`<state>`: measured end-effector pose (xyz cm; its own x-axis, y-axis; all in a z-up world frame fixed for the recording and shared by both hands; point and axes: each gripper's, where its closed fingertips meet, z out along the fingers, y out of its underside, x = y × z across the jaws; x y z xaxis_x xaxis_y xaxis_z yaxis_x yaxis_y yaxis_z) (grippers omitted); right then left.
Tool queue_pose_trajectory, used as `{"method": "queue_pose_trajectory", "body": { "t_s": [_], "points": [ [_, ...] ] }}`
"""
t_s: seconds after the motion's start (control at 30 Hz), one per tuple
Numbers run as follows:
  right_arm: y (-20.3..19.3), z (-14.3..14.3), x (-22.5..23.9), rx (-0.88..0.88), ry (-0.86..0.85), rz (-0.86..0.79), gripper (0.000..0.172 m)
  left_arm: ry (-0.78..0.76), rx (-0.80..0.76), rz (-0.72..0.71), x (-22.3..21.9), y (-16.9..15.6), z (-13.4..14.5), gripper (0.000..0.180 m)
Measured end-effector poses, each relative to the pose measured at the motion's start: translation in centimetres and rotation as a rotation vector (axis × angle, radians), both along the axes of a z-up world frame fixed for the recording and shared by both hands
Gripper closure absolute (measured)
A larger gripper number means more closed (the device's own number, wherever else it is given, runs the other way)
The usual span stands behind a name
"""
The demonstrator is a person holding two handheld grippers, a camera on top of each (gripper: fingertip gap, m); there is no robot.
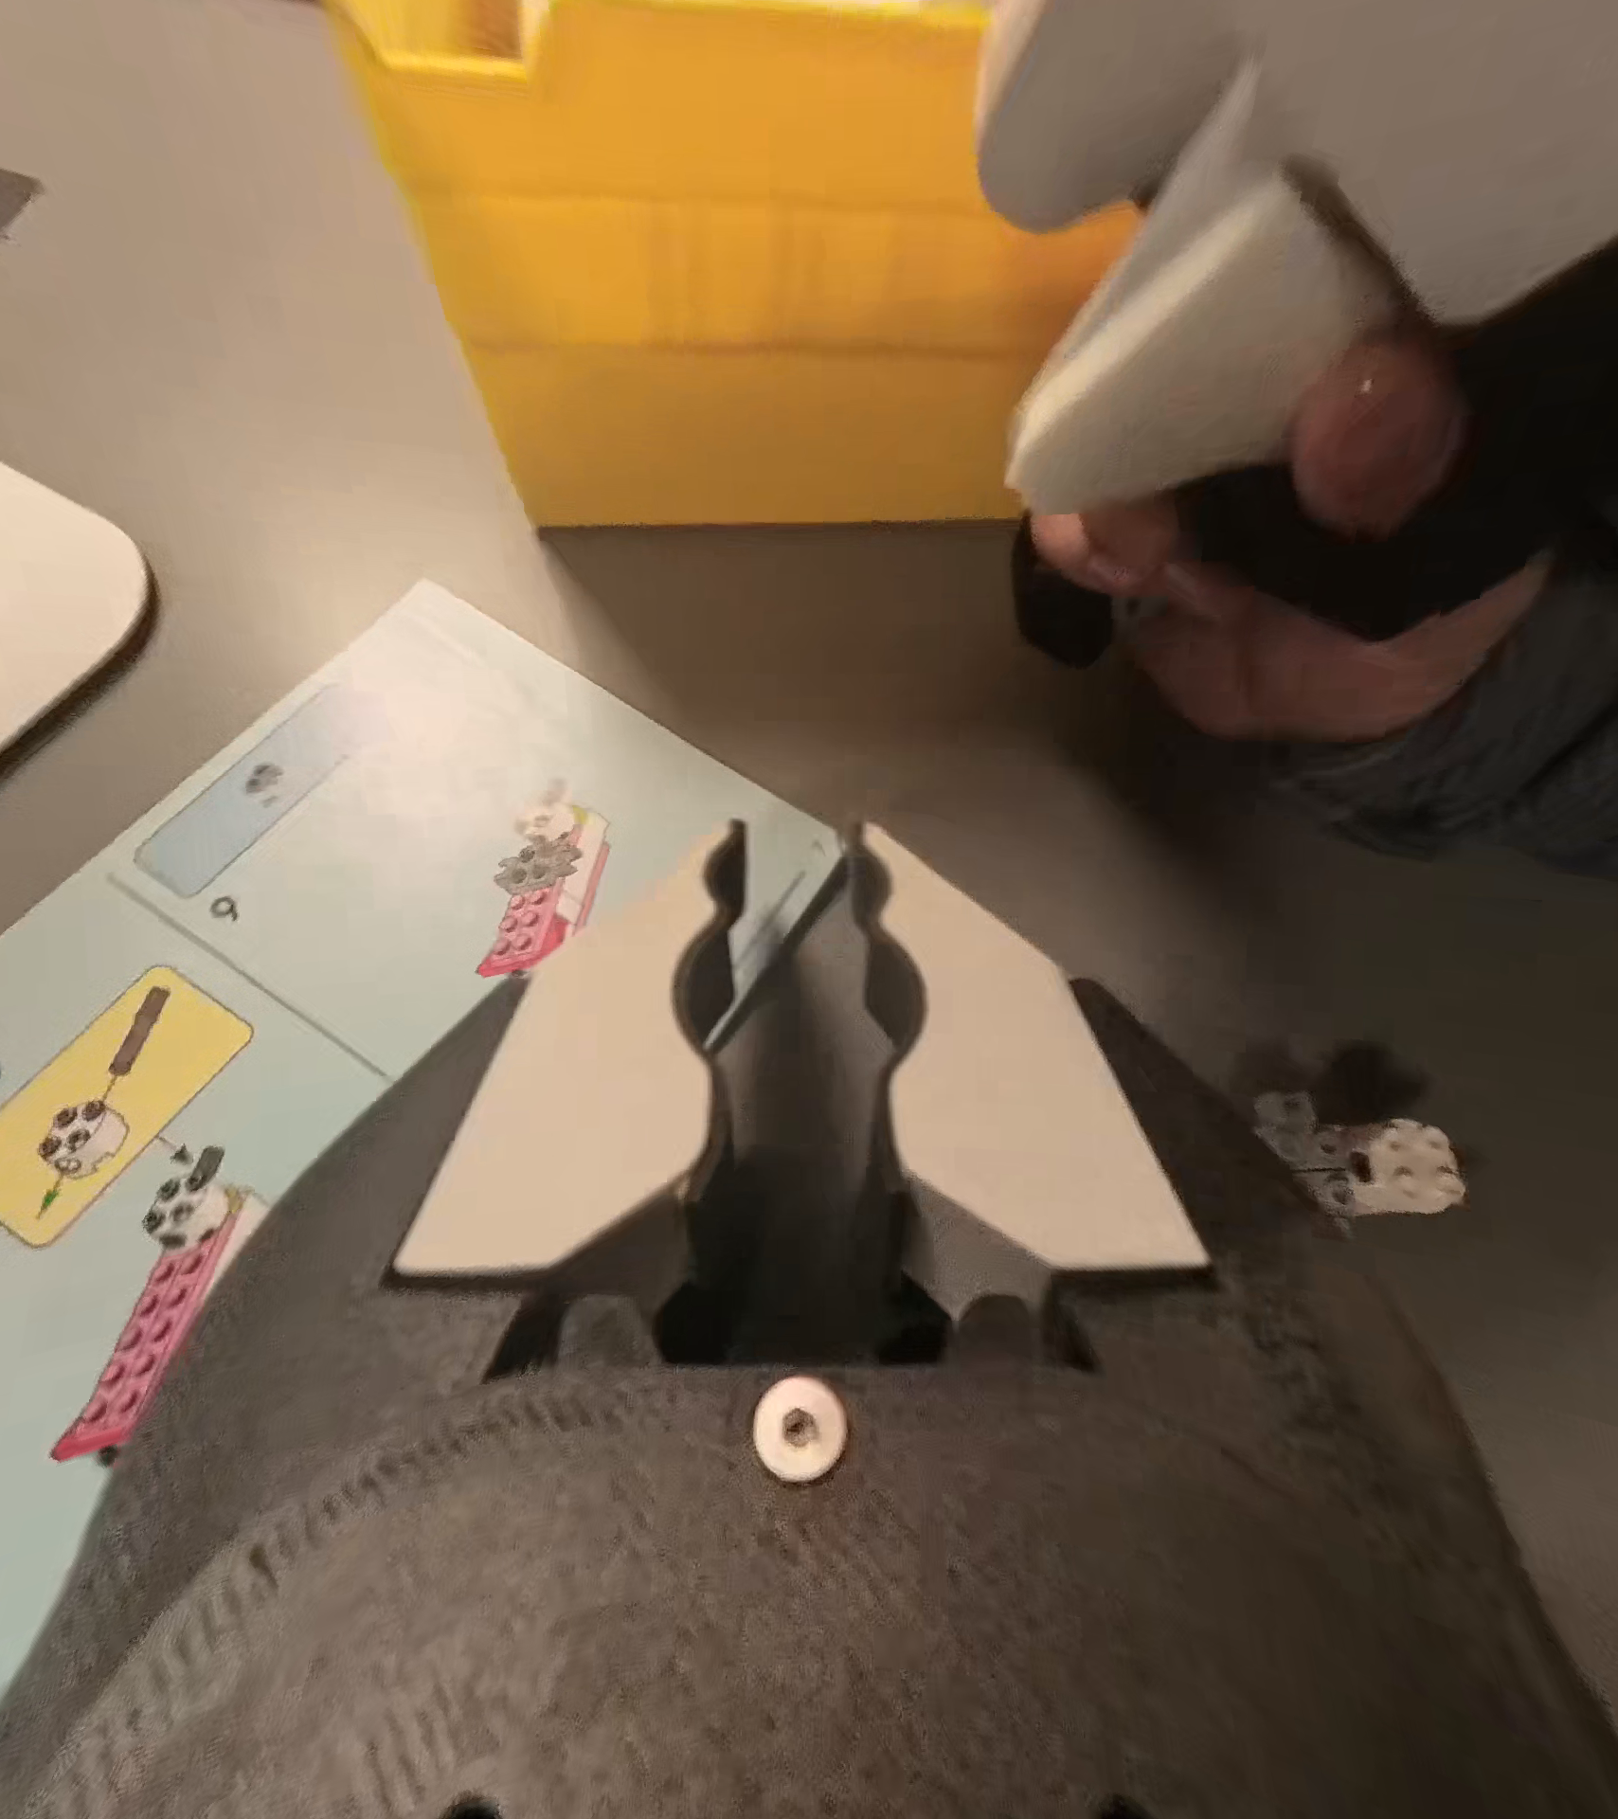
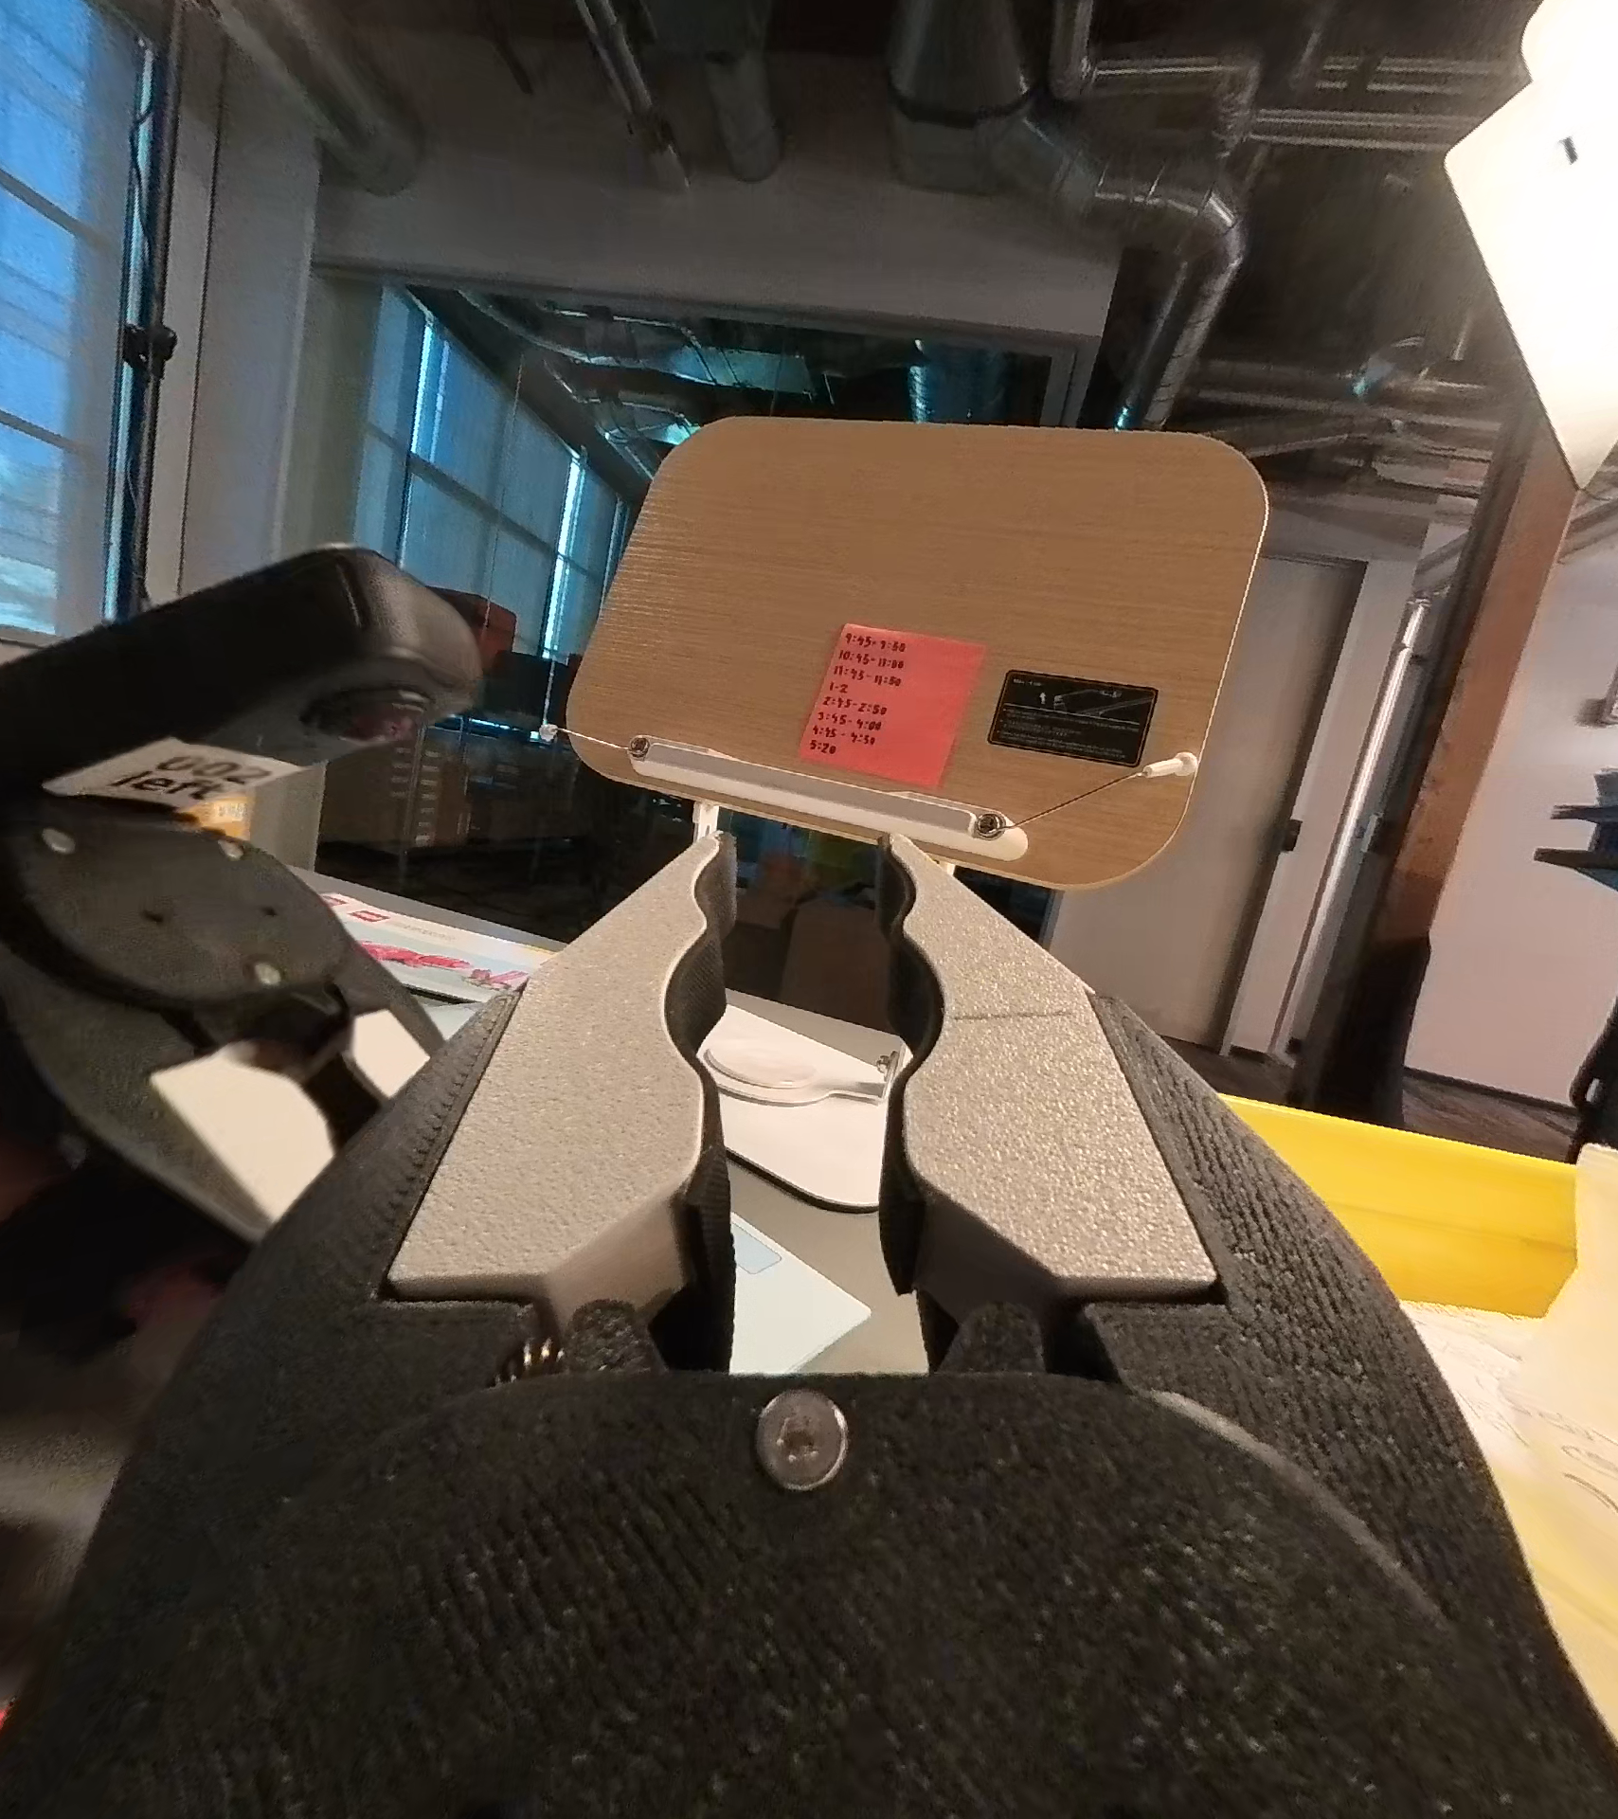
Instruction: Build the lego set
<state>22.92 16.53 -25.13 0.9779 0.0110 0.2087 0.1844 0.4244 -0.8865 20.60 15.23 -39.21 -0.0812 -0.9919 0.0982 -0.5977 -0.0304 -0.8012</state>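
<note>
Two grippers show, each with fingers spread and nothing between them. The left gripper (image 1: 797, 837) hovers over a corner of the pale blue instruction sheet (image 1: 372, 787) on the grey table (image 1: 884, 640), a small grey-and-white brick cluster (image 1: 1366, 1161) just right. Behind stands a yellow bin (image 1: 736, 295). The right gripper (image 2: 810, 851) points at a tilted wooden board (image 2: 933, 551) bearing a handwritten pink note (image 2: 889, 704) and black sticker (image 2: 1071, 728).

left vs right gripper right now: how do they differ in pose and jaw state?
The left gripper points down at the table, tips over the corner of the instruction sheet; the right gripper is lifted, aimed toward the wooden stand board. The left's jaws stand narrower than the right's. Both are open with nothing between the pads.
</note>
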Motion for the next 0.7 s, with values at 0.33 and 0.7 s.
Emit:
{"method": "queue_pose_trajectory", "body": {
  "t_s": [0.33, 0.7],
  "points": [
    [0.0, 0.0, 0.0, -0.001, 0.000, -0.001, 0.146, 0.072, 0.028, -0.022, 0.3, -0.5, -1.5, 0.168],
    [0.0, 0.0, 0.0, -0.002, 0.001, -0.001, 0.146, 0.085, 0.038, -0.026, 0.2, -0.5, -1.7, 0.180]
  ]
}}
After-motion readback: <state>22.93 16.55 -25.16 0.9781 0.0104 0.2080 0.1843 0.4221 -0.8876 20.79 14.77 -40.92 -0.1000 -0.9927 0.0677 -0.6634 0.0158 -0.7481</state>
